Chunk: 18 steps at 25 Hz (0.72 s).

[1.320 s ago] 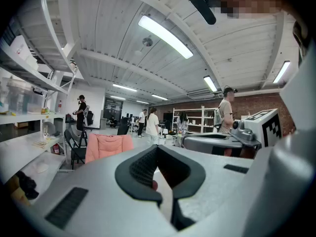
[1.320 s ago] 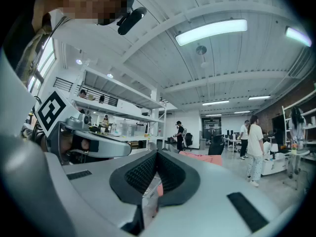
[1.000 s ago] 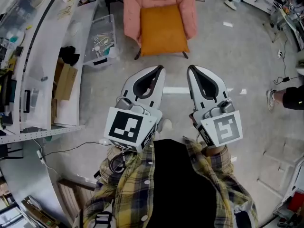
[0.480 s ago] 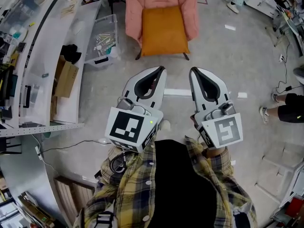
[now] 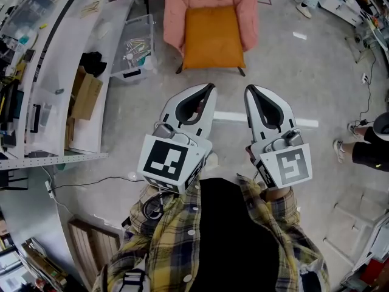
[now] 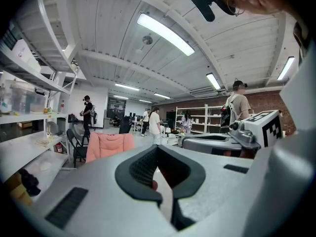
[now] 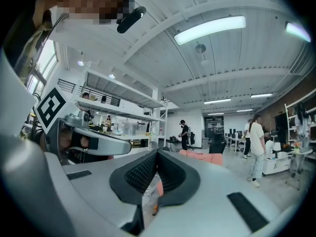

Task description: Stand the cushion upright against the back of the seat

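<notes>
Orange square fabric cushion [image 5: 213, 38], lying flat on the seat of the pink padded armchair [image 5: 173, 17] with its rear edge at the backrest; it is not yet stood up. My left tool [image 5: 209, 88] and right tool [image 5: 249, 90] are held side by side, well short of the chair and aimed at it, presumably for the approach. Each has its jaws pressed together on nothing, since no object is within reach. A clear plastic bin [image 5: 129, 72] of small hardware stands just beside the chair on the grey floor [image 5: 304, 102]. The tools carry only square black-and-white markers, and no lettering is legible.
</notes>
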Each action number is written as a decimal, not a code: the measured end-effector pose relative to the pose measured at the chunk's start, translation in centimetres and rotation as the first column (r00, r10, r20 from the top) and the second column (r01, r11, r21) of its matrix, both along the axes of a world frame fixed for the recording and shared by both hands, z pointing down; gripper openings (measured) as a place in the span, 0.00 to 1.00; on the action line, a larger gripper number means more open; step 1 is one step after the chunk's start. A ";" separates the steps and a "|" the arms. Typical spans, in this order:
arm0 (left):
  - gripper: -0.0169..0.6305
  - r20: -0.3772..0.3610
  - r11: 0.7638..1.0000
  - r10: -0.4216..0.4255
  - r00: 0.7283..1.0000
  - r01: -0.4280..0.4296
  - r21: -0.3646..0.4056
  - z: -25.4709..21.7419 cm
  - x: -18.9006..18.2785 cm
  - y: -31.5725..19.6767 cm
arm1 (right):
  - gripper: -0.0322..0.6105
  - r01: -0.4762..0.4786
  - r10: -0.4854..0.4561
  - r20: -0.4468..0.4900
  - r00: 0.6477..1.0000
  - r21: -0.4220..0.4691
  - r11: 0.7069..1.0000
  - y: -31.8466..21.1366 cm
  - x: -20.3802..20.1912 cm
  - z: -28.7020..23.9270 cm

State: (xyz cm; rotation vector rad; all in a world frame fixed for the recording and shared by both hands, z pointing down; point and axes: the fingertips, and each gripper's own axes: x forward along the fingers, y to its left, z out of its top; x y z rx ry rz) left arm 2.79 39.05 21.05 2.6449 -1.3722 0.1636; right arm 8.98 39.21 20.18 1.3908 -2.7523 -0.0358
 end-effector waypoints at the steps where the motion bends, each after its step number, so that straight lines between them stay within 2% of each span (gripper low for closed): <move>1: 0.03 0.001 1.000 0.002 1.000 -0.002 -0.002 0.1 -0.1 -0.3 | 0.08 0.002 -0.002 -0.002 1.000 -0.003 1.000 -0.4 -0.1 0.3; 9: 0.03 0.000 1.000 0.024 1.000 -0.024 -0.002 0.4 -1.9 -4.7 | 0.08 -0.024 0.024 -0.002 1.000 -0.004 1.000 -4.7 -2.0 0.9; 18: 0.03 -0.010 0.999 0.054 0.998 -0.054 0.005 -0.1 -6.5 -12.3 | 0.08 -0.064 0.064 0.003 0.998 0.004 0.998 -11.8 -6.2 0.7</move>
